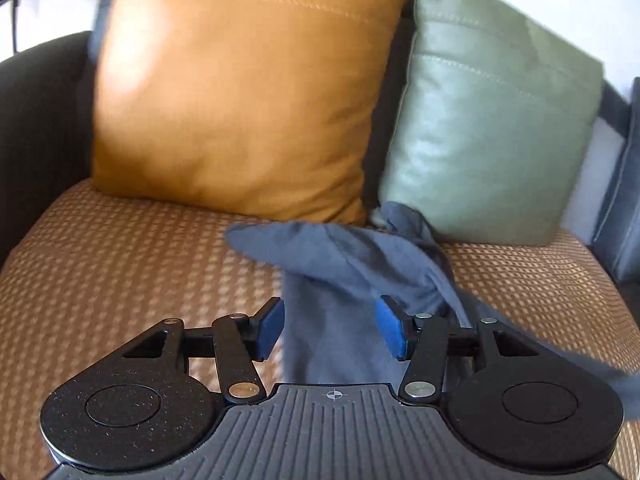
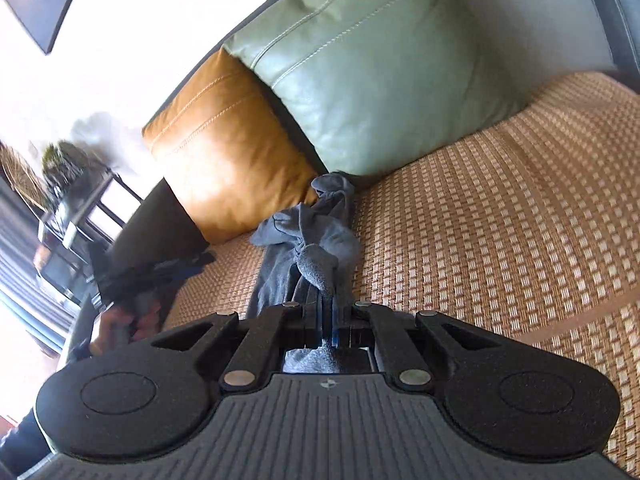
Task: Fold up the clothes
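two views, left hand-held gripper [image 1: 330, 328] spread over blue garment [image 1: 352, 256], right hand-held gripper [image 2: 327, 326] pinching it

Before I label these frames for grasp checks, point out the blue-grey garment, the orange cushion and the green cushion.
blue-grey garment [image 1: 336, 256]: left wrist view, bunched upper part.
orange cushion [image 1: 240, 92]: left wrist view, front face.
green cushion [image 2: 380, 80]: right wrist view, front face.

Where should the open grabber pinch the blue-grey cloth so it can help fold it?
Probably the flat band of the blue-grey cloth lying between the left gripper's open blue pads. Come straight down from above and close there: that part is smooth and thin, while farther back it bunches into a knotty lump against the green cushion. The right gripper already pinches another part.
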Action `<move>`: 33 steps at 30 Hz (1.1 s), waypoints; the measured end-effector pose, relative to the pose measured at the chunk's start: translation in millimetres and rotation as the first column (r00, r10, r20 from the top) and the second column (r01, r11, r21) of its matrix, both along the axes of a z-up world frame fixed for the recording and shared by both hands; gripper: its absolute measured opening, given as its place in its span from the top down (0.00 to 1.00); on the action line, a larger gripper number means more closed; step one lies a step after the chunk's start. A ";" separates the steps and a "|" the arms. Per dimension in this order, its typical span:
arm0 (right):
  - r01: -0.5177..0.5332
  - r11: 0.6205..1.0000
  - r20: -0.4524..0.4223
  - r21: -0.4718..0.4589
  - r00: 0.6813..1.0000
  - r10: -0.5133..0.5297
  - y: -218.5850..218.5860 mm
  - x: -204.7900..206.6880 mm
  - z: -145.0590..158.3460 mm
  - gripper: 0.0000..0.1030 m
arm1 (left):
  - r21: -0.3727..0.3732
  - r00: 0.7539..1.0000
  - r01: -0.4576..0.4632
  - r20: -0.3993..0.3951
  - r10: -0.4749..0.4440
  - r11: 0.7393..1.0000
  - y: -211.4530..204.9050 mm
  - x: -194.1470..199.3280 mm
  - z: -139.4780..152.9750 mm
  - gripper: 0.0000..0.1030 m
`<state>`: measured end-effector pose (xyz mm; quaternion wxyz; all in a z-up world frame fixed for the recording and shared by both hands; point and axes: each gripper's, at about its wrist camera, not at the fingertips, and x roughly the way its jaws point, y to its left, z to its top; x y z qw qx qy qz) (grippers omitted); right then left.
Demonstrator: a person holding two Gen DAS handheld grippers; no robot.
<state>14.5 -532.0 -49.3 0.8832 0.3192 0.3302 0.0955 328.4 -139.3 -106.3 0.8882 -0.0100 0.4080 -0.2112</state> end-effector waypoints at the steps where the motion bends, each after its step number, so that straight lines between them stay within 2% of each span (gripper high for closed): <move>1: 0.002 1.000 0.004 0.018 1.000 -0.002 -5.1 -1.4 -3.9 0.95 | 0.010 1.000 0.006 -0.025 -0.006 1.000 -12.2 10.8 -3.6 0.36; 7: -0.020 0.994 0.043 0.108 0.999 0.016 -22.9 -5.8 -13.8 0.95 | 0.031 0.990 0.036 -0.137 -0.031 0.999 -78.9 53.6 -20.9 0.36; 12: -0.067 0.989 0.079 0.129 0.995 0.057 -22.2 -9.1 -13.9 0.95 | 0.067 0.988 0.038 -0.153 -0.027 0.997 -117.0 63.8 -24.0 0.35; 15: -0.092 0.988 0.088 0.121 0.993 0.082 -18.6 -10.1 -14.1 0.95 | 0.067 0.987 0.038 -0.159 -0.027 0.997 -127.5 67.8 -25.6 0.35; 18: -0.103 0.987 0.097 0.125 0.991 0.091 -19.3 -11.7 -15.1 0.95 | 0.108 0.984 0.041 -0.176 -0.022 0.993 -136.0 75.4 -35.8 0.37; 19: -0.105 0.986 0.100 0.127 0.991 0.093 -19.9 -12.2 -15.5 0.95 | 0.119 0.982 0.046 -0.186 -0.023 0.992 -138.5 78.7 -40.8 0.65; 20: -0.108 0.986 0.104 0.130 0.990 0.094 -20.4 -12.8 -15.8 0.95 | 0.125 0.980 0.055 -0.199 -0.029 0.991 -141.8 82.6 -44.3 1.00; 22: -0.113 0.985 0.110 0.134 0.989 0.098 -21.5 -13.9 -16.6 0.95 | 0.133 0.975 0.074 -0.217 -0.044 0.988 -148.3 90.0 -49.6 1.00; 24: -0.111 0.984 0.111 0.138 0.989 0.096 -23.9 -14.5 -19.4 0.95 | 0.100 0.983 0.101 -0.162 -0.084 0.990 -155.8 93.7 -39.0 1.00; 26: -0.110 0.983 0.110 0.148 0.989 0.095 -25.6 -14.2 -23.0 0.95 | 0.003 0.984 0.130 -0.125 -0.129 0.991 -157.4 98.4 -25.4 1.00; 28: -0.125 0.980 0.119 0.157 0.987 0.107 -23.6 -14.1 -26.0 0.95 | -0.048 0.983 0.163 -0.082 -0.166 0.986 -157.1 101.5 -19.1 1.00; 29: -0.137 0.976 0.124 0.168 0.985 0.117 -21.2 -14.5 -27.7 0.95 | -0.051 0.982 0.171 -0.070 -0.174 0.984 -156.5 102.9 -20.6 1.00; 33: -0.210 0.956 0.117 0.205 0.975 0.189 -1.1 -15.4 -36.8 0.95 | -0.065 0.981 0.159 -0.105 -0.165 0.985 -147.3 110.4 -42.5 1.00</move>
